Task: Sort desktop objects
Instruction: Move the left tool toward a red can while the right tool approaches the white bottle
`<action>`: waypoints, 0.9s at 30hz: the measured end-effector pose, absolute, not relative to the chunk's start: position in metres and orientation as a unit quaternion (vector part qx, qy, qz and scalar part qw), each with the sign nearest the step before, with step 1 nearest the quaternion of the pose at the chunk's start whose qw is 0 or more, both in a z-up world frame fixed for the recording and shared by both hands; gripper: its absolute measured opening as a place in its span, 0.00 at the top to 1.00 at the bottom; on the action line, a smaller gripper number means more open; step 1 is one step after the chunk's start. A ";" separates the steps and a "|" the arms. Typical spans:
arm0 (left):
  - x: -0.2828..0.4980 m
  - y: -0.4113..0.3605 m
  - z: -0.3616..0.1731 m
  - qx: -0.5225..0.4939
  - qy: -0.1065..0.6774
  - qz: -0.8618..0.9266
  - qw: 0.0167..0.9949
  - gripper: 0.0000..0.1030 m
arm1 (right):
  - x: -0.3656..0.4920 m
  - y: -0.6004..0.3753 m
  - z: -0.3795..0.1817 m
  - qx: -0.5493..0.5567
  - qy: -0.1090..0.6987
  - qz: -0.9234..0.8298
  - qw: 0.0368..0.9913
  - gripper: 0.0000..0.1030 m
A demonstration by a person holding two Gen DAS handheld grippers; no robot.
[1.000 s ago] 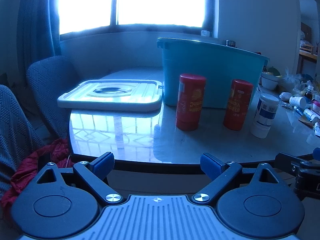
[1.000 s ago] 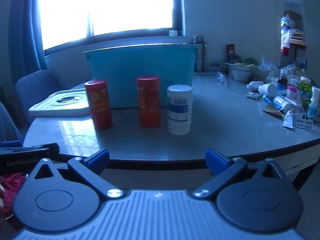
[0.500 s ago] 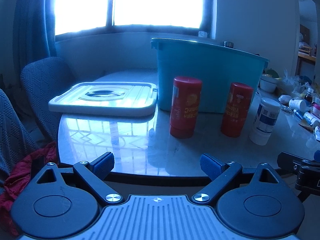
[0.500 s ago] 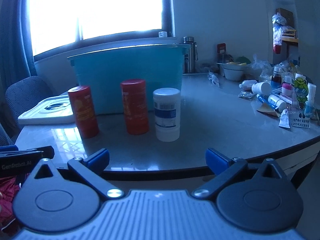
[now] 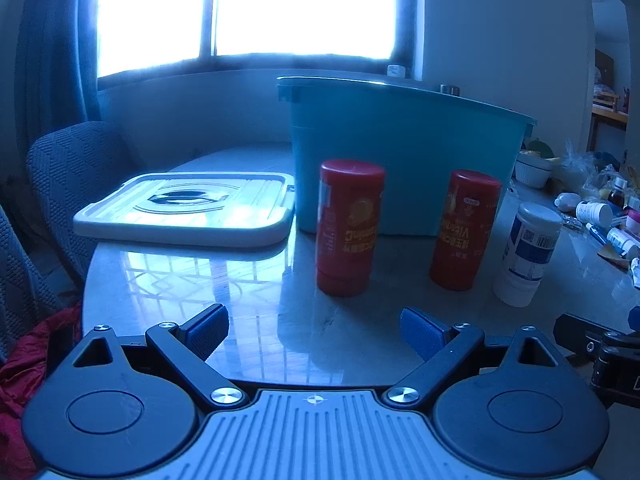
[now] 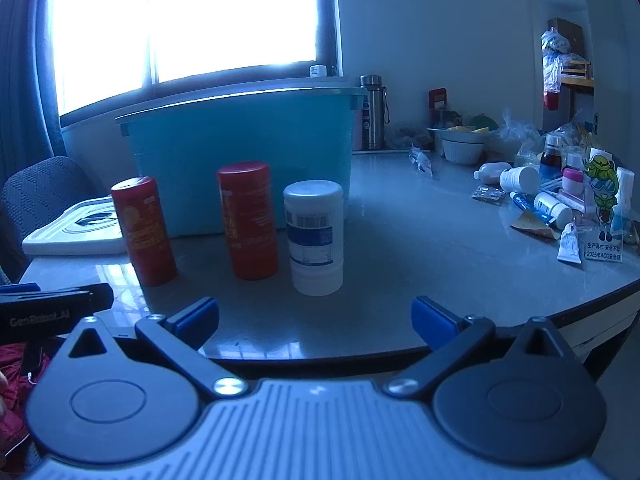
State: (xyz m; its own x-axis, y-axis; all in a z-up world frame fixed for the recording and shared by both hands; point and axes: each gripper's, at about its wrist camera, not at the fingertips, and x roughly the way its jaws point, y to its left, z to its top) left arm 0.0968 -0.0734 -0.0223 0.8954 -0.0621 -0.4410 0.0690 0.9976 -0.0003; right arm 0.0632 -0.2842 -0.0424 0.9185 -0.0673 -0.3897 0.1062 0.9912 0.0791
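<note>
L+R hand-held gripper jaws wide, empty | 2 red cyl. cans | glossy table

Two red canisters, one white bottle, one teal bin, one lid

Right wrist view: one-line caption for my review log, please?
Open right gripper faces a white bottle and two red canisters standing before a teal bin on the table.

Left gripper held level, its blue-padded fingers spread wide with nothing between them. Right gripper level alongside, blue-padded fingers equally wide apart, gripping nothing.
</note>
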 end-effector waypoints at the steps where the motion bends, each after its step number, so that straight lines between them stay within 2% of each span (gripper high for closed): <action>1: 0.098 -0.075 -0.023 0.007 0.226 -0.034 0.974 0.08 | 0.065 -0.285 -0.043 0.047 0.197 -0.044 0.978 0.00; 27: 0.141 -0.091 -0.041 0.015 0.211 -0.032 0.977 0.08 | 0.109 -0.301 -0.063 0.044 0.174 -0.048 0.983 0.00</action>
